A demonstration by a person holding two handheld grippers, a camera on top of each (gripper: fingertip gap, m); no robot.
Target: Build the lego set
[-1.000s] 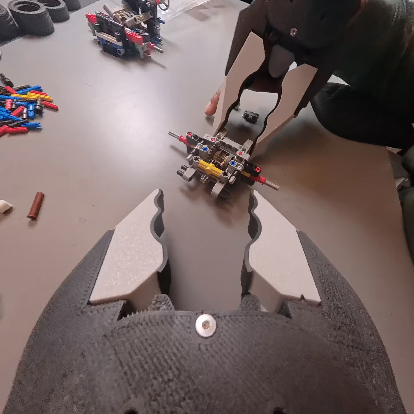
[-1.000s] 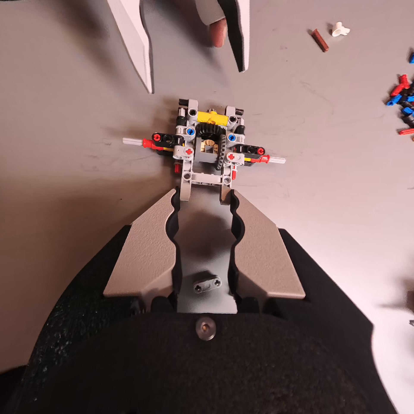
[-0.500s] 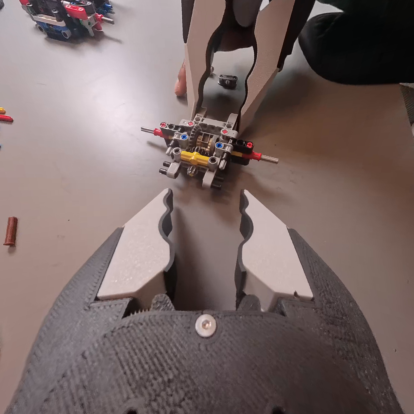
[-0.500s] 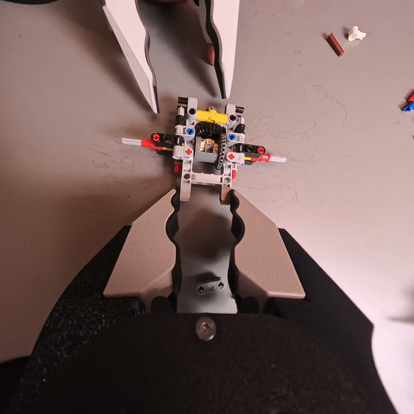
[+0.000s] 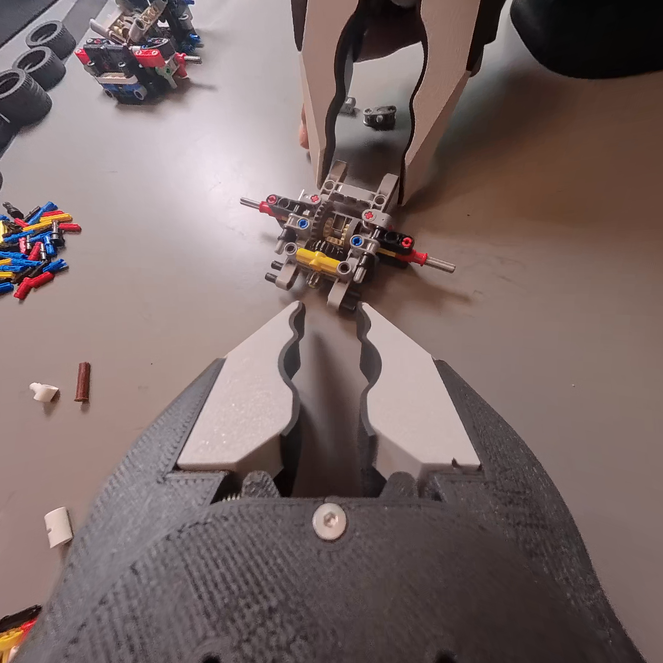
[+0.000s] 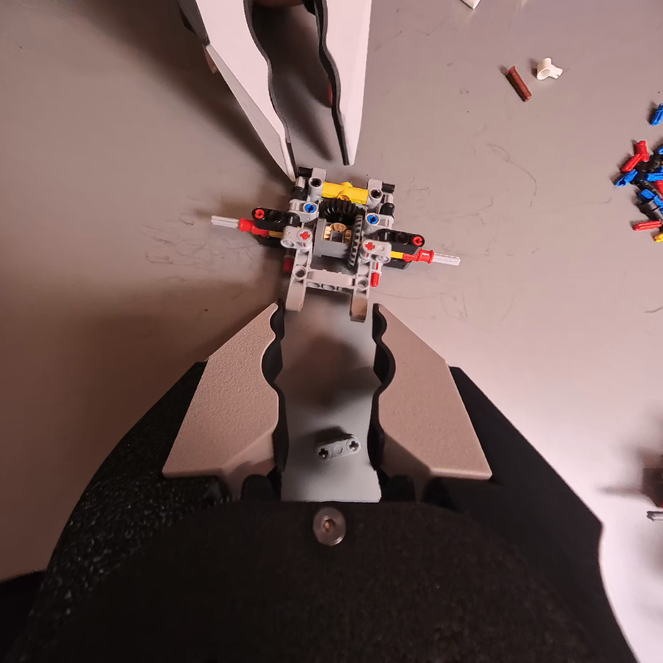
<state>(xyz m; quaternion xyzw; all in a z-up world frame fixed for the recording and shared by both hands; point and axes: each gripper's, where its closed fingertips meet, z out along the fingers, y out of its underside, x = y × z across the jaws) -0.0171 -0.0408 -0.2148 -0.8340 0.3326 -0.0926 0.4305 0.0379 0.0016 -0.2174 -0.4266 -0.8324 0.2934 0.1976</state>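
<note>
The right hand-held gripper (image 6: 326, 310) clamps the grey rear arms of the brick gear assembly (image 6: 337, 233) resting on the worktop (image 6: 107, 179), while the left hand-held gripper (image 5: 330, 305), fingers apart and bare, sits just beside its opposite end.

A smooth grey-brown worktop (image 5: 150, 323) fills both views, matte and marked with fine scratches and scuffs (image 6: 201, 247). Light falls unevenly: the right wrist view shows a bright pinkish-white patch (image 6: 610, 412) at its right edge and soft shadow at its left.
</note>
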